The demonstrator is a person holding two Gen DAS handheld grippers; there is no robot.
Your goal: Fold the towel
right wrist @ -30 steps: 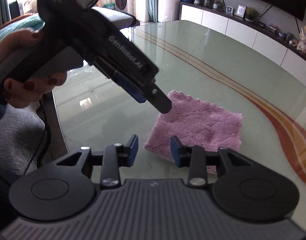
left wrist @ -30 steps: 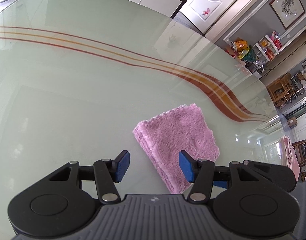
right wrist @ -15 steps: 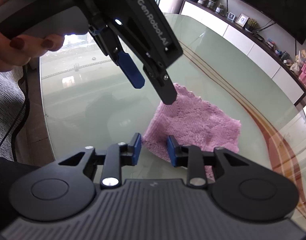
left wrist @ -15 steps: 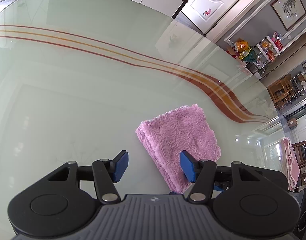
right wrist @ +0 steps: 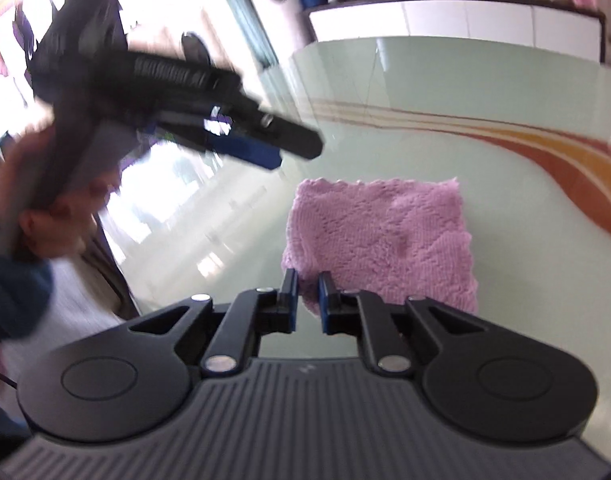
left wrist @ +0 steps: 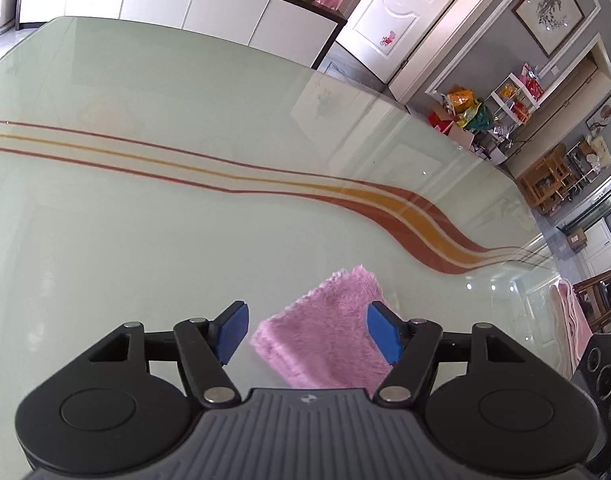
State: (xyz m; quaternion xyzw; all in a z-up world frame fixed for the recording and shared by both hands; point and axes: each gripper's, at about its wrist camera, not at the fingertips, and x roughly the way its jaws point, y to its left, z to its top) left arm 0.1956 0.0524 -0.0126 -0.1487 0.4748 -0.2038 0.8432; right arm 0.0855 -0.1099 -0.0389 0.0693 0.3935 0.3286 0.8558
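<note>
Your left gripper (left wrist: 305, 330) has just been opening, jaws wide above the folded pink towel (left wrist: 325, 340), not touching. Your right gripper (right wrist: 307, 300) has just been closing, nearly shut, gripping nothing.

The pink towel (right wrist: 381, 240) is lying folded into a thick square on the pale green glass table (right wrist: 485, 92), just short of the red and orange stripes curving across the right side. The right gripper (right wrist: 308, 296) is sitting low at the towel's near left corner; its 2 jaws have just been closing and are now standing nearly together, with a bit of towel edge showing in the narrow gap. Whether the blue pads (right wrist: 292, 294) are pinching it cannot be told. At upper left, blurred, the left gripper (right wrist: 289, 150) is hanging above the table beyond the towel's far left corner, carried in a hand (right wrist: 45, 208).
</note>
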